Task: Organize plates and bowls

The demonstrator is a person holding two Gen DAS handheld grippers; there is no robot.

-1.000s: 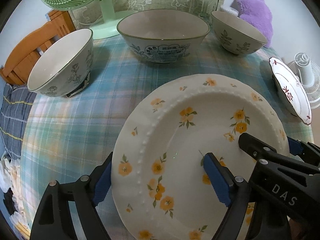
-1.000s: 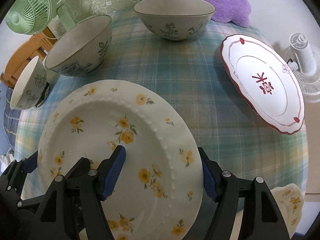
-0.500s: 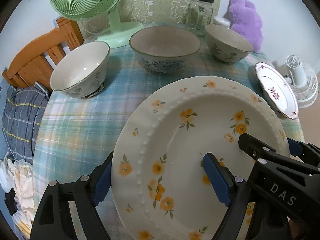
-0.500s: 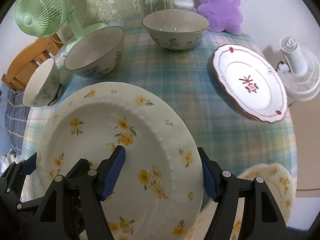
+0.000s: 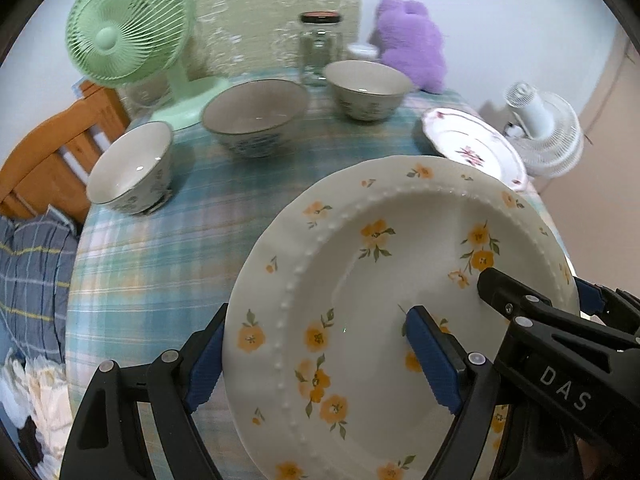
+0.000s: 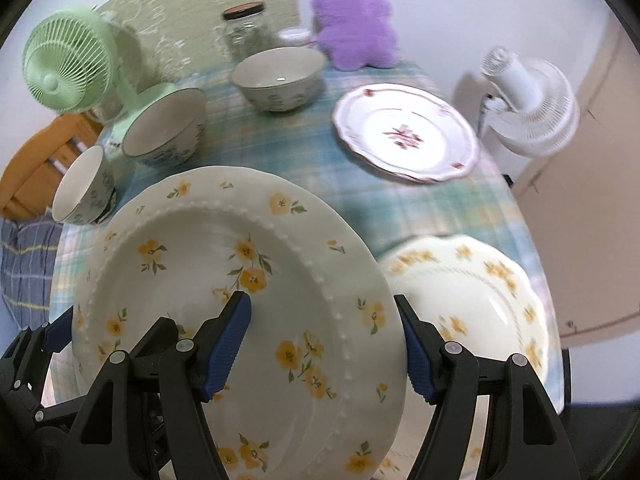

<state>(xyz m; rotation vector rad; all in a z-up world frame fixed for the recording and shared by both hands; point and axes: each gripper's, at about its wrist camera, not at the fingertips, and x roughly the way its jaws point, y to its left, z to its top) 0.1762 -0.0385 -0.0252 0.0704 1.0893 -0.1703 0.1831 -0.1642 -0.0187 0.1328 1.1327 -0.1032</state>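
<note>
The flowered plate (image 5: 360, 300) is held clear of the table (image 5: 168, 248), above the scalloped plate (image 6: 472, 292), with the left claw (image 5: 316, 356) and right claw (image 6: 324, 344) each clamped across an opposite rim, sharing its weight.

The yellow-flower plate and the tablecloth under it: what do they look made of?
The yellow-flower plate looks like glazed ceramic or porcelain: glossy cream surface with small highlights, a raised beaded ring and printed flowers; melamine cannot be ruled out. The tablecloth looks like woven fabric: a matte blue-green plaid that drapes softly over the table edge.
</note>
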